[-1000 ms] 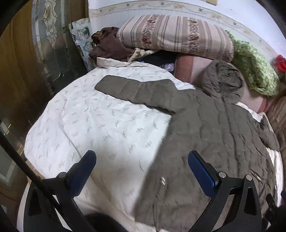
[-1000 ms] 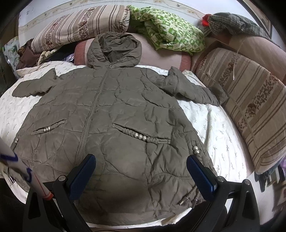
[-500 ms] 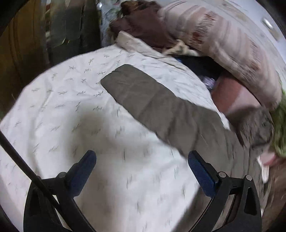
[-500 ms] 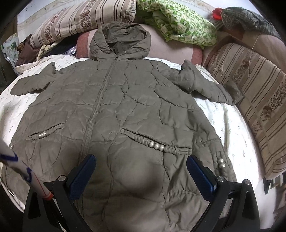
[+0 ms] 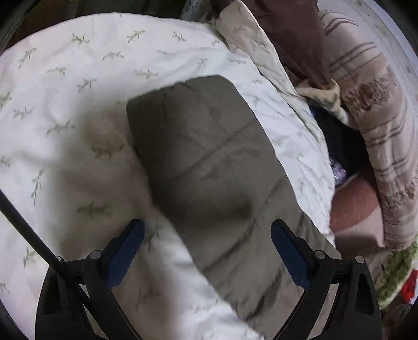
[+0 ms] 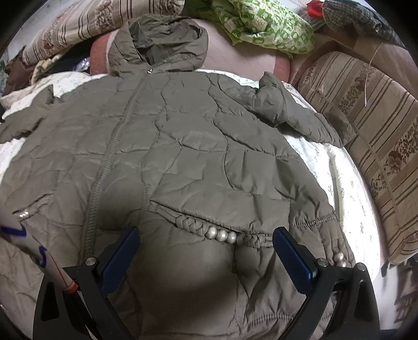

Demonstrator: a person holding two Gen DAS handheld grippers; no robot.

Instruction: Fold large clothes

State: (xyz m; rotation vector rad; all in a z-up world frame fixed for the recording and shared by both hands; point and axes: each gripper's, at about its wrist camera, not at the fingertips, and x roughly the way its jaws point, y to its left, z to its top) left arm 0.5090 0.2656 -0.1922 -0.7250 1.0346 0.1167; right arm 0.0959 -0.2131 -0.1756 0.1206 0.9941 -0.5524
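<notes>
An olive quilted hooded jacket point(image 6: 183, 146) lies front up, spread flat on the white leaf-print bedsheet point(image 6: 337, 183). Its hood point(image 6: 162, 44) points to the pillows and its zip runs down the middle. Its left sleeve point(image 5: 203, 167) fills the left wrist view. My left gripper point(image 5: 207, 243) is open, low over that sleeve, with the sleeve between the blue pads. My right gripper point(image 6: 206, 248) is open and empty, just above the right pocket with its pearl beads point(image 6: 222, 235).
Striped pillows point(image 6: 378, 136) line the right side and the head of the bed point(image 5: 378, 104). A green patterned cloth point(image 6: 261, 23) and brown clothes point(image 5: 295, 34) lie at the head. A white sheet point(image 5: 78, 78) surrounds the sleeve.
My left gripper has swung left and dropped close to the jacket's left sleeve. My right gripper has moved forward and lower over the jacket's lower front.
</notes>
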